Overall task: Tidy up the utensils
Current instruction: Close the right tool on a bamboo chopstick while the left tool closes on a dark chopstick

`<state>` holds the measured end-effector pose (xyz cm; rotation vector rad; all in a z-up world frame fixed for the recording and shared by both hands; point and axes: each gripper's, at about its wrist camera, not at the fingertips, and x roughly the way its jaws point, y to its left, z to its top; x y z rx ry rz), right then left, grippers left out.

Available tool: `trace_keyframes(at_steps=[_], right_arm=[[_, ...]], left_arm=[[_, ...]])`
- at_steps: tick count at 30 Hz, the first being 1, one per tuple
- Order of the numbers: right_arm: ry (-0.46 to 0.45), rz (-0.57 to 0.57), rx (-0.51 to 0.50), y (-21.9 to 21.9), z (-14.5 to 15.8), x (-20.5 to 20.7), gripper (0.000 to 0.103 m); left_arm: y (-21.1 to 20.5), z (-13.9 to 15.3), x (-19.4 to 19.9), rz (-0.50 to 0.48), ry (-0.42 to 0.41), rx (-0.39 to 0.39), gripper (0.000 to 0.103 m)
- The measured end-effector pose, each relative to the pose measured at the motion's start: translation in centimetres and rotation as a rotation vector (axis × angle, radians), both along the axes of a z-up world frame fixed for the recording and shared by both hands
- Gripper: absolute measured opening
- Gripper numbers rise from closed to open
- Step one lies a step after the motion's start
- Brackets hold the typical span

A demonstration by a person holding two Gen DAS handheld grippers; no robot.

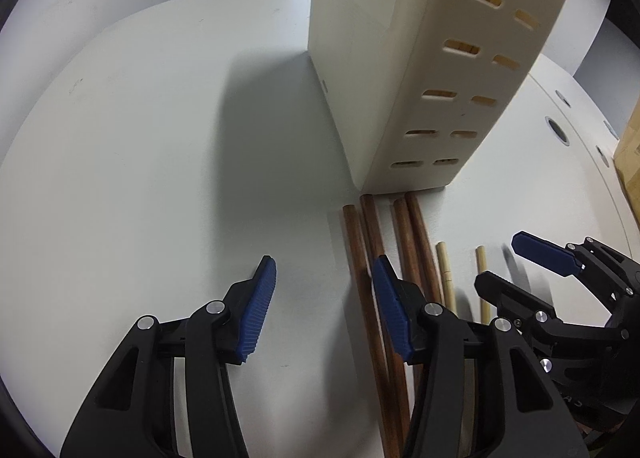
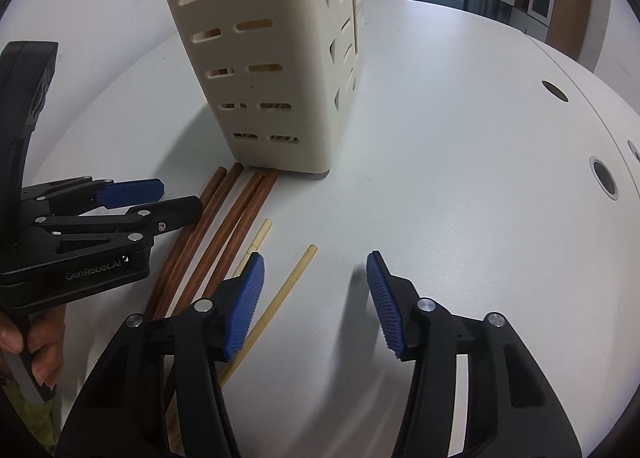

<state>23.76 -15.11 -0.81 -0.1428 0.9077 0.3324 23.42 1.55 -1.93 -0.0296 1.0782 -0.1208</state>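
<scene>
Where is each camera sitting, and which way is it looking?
Left wrist: on the left tool, looking down at the table, brown chopsticks and holder; the right tool shows too.
Right wrist: on the right tool, looking down at pale chopsticks and the holder; the left tool and fingers show.
Both share the holder and chopsticks.

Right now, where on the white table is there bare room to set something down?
Bare tabletop lies left of the slotted cream plastic utensil holder, across the white table, and again on its far right. In front of the holder it is crowded: dark brown wooden chopsticks, pale bamboo chopsticks, both grippers.
</scene>
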Motion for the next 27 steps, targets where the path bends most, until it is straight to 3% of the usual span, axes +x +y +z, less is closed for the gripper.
trace_keyframes(at_steps=[5, 7, 13, 17, 21, 27], right_arm=[[-0.004, -0.004, -0.023, 0.3, -0.3, -0.1, 0.047], [-0.008, -0.001, -0.031, 0.5, -0.4, -0.3, 0.041], [-0.010, 0.018, -0.043, 1.2, -0.6, -1.0, 0.028], [0.021, 0.032, 0.013, 1.2, -0.7, -1.3, 0.011], [0.039, 0.023, 0.044, 0.7, -0.8, -1.2, 0.006], [0.026, 0.028, 0.051, 0.4, -0.1, -1.2, 0.006]], left_arm=[[-0.4, -0.1, -0.1, -0.003, -0.011, 0.026, 0.049], [-0.6, -0.1, -0.1, -0.002, -0.015, 0.040, 0.047], [-1.2, -0.1, -0.1, -0.007, -0.030, 0.093, 0.027], [-1.2, -0.1, -0.1, -0.003, -0.033, 0.102, 0.010], [-1.1, 0.0, -0.3, 0.002, -0.030, 0.097, 0.007], [-0.7, 1.0, -0.5, 0.014, -0.054, 0.095, 0.007]])
